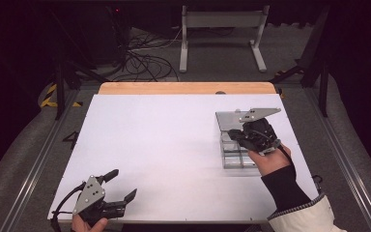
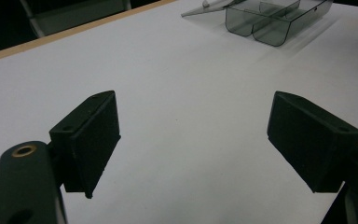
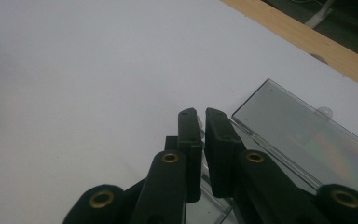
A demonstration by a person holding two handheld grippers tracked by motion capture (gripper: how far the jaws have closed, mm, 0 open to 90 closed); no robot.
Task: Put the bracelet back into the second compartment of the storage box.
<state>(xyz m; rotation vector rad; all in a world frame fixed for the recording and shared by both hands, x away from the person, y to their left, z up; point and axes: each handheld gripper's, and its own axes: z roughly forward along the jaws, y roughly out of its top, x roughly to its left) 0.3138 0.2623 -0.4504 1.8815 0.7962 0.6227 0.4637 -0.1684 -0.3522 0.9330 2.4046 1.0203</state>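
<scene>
Right tongs working the clear box lid

Right tongs are pinching the rim of the clear compartment box, its lid flipped open just beyond. Left tongs sit spread, well apart on the desk. Next, probably swing the lid shut.

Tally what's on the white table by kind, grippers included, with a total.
Clear plastic compartment box with its lid open: 1
Hand-held black grippers: 2, namely the left gripper, jaws wide apart, and the right gripper, jaws shut on a wall of the box
Total: 3
</scene>
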